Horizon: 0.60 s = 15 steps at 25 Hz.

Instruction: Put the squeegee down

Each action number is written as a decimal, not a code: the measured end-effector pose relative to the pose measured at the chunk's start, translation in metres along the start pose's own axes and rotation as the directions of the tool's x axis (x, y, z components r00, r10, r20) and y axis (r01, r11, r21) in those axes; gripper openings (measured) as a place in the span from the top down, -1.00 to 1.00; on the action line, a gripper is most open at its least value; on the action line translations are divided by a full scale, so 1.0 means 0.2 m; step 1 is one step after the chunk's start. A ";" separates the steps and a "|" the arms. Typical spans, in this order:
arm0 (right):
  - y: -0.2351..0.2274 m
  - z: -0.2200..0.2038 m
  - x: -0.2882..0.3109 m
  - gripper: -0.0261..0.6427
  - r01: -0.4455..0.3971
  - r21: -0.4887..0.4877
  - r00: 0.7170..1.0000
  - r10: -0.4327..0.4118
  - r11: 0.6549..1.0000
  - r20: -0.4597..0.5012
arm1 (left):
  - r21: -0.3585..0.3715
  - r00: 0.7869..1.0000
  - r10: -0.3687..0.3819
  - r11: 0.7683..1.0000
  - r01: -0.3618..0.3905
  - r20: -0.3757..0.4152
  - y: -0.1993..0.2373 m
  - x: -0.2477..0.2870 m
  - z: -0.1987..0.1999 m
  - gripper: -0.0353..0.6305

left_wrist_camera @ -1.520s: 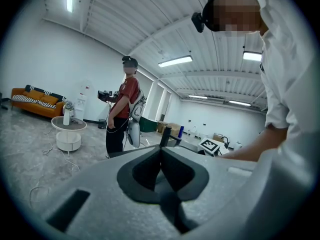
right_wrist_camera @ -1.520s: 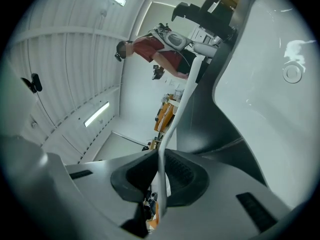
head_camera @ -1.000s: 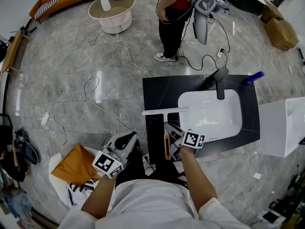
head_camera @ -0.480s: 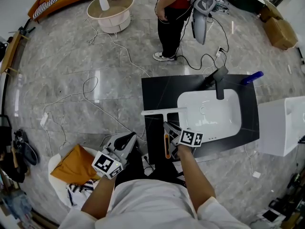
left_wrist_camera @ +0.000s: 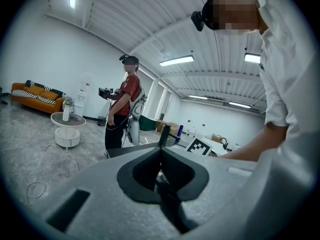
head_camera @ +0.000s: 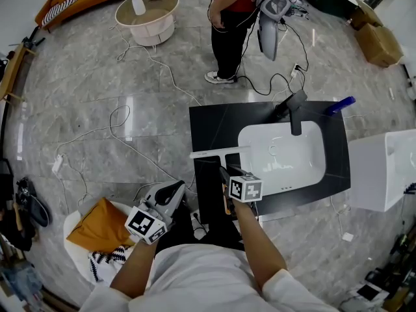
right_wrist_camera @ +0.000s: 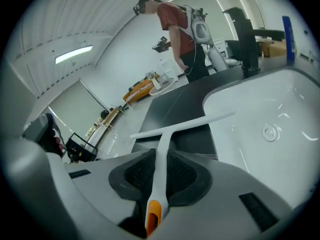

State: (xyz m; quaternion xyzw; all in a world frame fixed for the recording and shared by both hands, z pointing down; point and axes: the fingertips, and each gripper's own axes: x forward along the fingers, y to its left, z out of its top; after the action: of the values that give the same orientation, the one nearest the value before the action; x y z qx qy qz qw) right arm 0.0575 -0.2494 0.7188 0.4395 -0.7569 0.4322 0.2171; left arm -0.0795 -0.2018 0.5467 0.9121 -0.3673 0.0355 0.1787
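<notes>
Fingers of right gripper [right_wrist_camera: 161, 159], just easing apart, grasp white, orange-tipped squeegee [right_wrist_camera: 190, 124]; left gripper [left_wrist_camera: 160, 153] clenched empty.

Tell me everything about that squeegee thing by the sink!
The squeegee is T-shaped, seemingly white plastic, with an orange end on its handle. Its long blade lies crosswise over the black counter, one tip by the white sink. The handle runs between the jaws of the right gripper, which have just been opening.
</notes>
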 end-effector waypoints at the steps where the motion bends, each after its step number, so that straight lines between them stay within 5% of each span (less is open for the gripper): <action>1: 0.00 0.00 0.00 0.74 0.026 -0.032 1.000 -0.026 0.999 -0.009 | 0.000 1.000 -0.002 1.000 0.002 0.000 0.00 0.00 0.00 0.85; 7: 0.01 0.02 0.01 0.71 0.135 -0.139 0.990 -0.139 0.981 -0.018 | -0.006 1.000 -0.022 1.000 0.022 0.004 -0.03 0.02 -0.01 0.85; 15: 0.01 0.02 0.02 0.71 0.197 -0.116 0.980 -0.198 0.974 0.005 | -0.004 0.999 -0.040 0.999 0.040 -0.001 -0.05 0.02 -0.03 0.85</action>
State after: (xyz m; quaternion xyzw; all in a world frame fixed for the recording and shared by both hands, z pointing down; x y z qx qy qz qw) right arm 0.0547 -0.2547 0.7190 0.4977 -0.7326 0.3654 0.2865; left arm -0.0687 -0.1955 0.5490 0.9190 -0.3488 0.0316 0.1811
